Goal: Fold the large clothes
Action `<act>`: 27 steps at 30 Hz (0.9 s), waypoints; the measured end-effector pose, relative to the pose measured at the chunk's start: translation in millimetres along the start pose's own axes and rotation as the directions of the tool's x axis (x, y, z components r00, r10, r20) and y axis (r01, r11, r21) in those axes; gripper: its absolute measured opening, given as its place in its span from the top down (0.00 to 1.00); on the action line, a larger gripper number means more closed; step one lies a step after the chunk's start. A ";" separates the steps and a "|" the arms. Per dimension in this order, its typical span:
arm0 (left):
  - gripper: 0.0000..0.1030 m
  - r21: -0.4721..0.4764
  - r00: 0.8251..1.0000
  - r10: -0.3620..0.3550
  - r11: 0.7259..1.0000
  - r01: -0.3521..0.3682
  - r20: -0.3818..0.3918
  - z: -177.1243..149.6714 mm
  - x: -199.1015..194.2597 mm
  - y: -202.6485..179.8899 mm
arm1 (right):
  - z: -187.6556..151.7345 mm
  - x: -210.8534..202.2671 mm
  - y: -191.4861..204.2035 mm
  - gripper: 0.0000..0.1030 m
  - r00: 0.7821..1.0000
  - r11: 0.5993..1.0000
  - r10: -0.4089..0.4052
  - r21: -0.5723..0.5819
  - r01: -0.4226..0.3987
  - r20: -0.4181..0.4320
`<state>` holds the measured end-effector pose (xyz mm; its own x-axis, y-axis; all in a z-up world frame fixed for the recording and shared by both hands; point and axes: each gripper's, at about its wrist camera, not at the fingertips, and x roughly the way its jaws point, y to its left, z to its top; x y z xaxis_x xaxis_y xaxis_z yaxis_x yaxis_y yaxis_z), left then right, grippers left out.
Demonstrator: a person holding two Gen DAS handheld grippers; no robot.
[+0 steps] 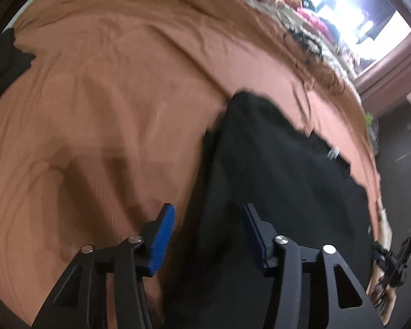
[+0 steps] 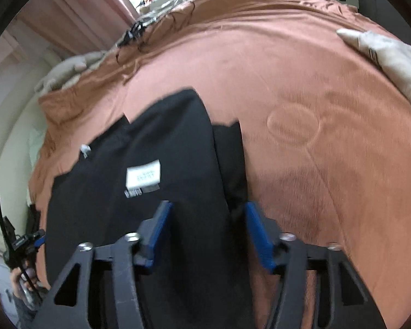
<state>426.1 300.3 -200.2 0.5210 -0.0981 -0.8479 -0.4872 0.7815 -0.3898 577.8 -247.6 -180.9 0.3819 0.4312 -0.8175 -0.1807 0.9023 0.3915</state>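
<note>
A black garment (image 1: 274,170) lies folded lengthwise on the orange-brown bedspread (image 1: 109,96). It also shows in the right wrist view (image 2: 156,150), with a white label (image 2: 143,176) facing up. My left gripper (image 1: 208,213) is open and empty, its blue pads (image 1: 163,241) straddling the garment's left edge just above it. My right gripper (image 2: 205,211) is open and empty above the garment's right edge, blue pads (image 2: 257,235) apart. The other hand-held gripper shows at the edge of each view (image 1: 394,257) (image 2: 22,244).
A cream cloth (image 2: 391,57) lies on the bedspread (image 2: 301,82) at the right. A beige blanket (image 2: 65,74) and black cable (image 2: 134,33) lie at the far edge. A bright window (image 1: 350,5) and pink curtains (image 2: 68,19) stand beyond. Another dark cloth (image 1: 5,63) lies far left.
</note>
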 end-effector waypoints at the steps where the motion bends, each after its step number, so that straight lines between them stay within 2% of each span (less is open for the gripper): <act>1: 0.58 0.004 1.000 0.001 1.000 -0.001 -0.006 -4.0 0.8 1.8 | -3.0 -0.4 0.5 0.64 1.000 1.000 -0.012 -0.010 0.012 0.005; 3: 0.68 0.013 1.000 -0.012 1.000 0.012 -0.008 -12.8 1.0 2.7 | -6.3 -6.4 2.7 0.82 0.999 0.999 -0.021 -0.030 0.022 0.033; 5: 0.89 0.022 1.000 -0.006 1.000 0.006 0.001 -14.6 -1.9 0.3 | -7.3 -11.9 3.5 0.87 0.999 0.999 -0.007 -0.034 0.008 0.047; 7: 0.96 0.047 1.000 0.018 0.999 -0.019 0.023 -15.2 -6.7 -4.7 | -6.8 -15.5 6.0 0.90 0.998 0.999 -0.005 -0.049 0.008 0.057; 13: 0.98 0.066 0.998 0.025 0.997 -0.029 0.065 -4.8 -12.1 -18.2 | -4.9 -17.3 2.4 0.93 0.997 1.000 -0.019 -0.018 0.021 0.074; 17: 0.98 0.060 0.997 0.028 0.998 -0.032 0.066 2.8 -6.4 -21.3 | 0.8 -11.0 -3.5 0.93 0.997 1.000 -0.016 0.025 0.014 0.072; 22: 0.98 0.040 0.998 0.040 0.998 -0.041 0.040 6.0 6.4 -19.1 | 7.8 -6.9 -4.7 0.94 0.995 0.997 -0.065 0.038 0.063 0.071; 23: 0.98 0.038 0.999 0.043 0.998 -0.044 0.027 6.0 8.9 -19.2 | 8.9 -7.5 -7.0 0.93 0.996 0.996 -0.074 0.055 0.071 0.059; 25: 0.93 0.040 0.999 0.044 0.998 -0.044 0.007 5.0 8.7 -17.7 | 8.7 -17.1 -9.1 0.81 0.994 0.993 -0.090 0.085 0.085 0.063; 27: 0.84 0.035 1.000 0.023 0.999 -0.023 -0.008 3.7 1.7 -11.9 | 6.7 -28.9 -2.9 0.57 0.987 0.989 -0.138 0.064 0.133 0.087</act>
<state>435.3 293.1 -195.7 0.5037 -0.0851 -0.8597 -0.4744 0.8044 -0.3576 573.4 -262.7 -155.5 0.4806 0.3004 -0.8239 -0.0701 0.9496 0.3054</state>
